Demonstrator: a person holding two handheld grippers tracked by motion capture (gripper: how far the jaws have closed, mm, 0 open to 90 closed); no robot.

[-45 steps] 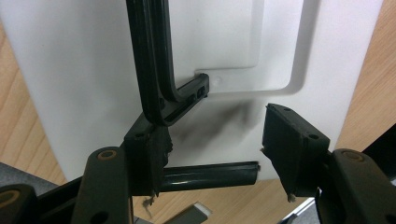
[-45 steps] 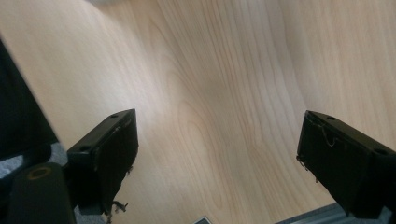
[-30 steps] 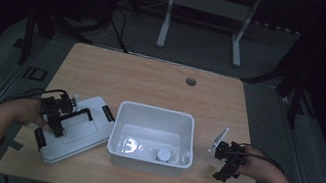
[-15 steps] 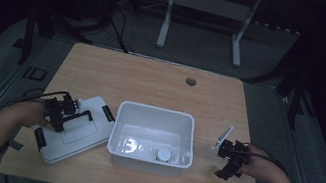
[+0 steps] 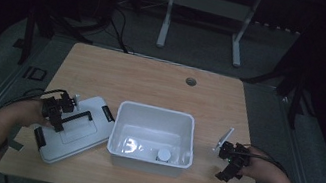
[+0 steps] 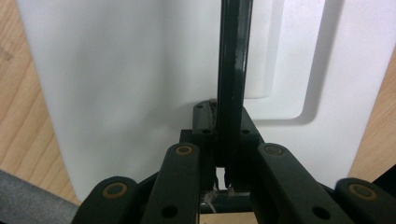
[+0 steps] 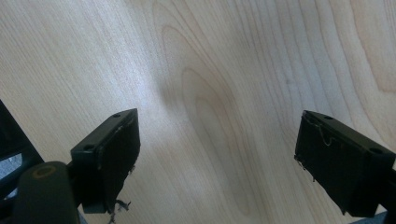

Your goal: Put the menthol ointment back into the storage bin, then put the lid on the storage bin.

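The lid's black handle (image 6: 232,74) was clamped by the just-closed left gripper (image 6: 223,175) for lifting, while the right gripper (image 7: 217,163) was held apart over the table (image 7: 210,70).

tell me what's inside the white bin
A small round white thing lies on the floor of the white bin, near its front wall. That wall hides the strip of floor right behind it.
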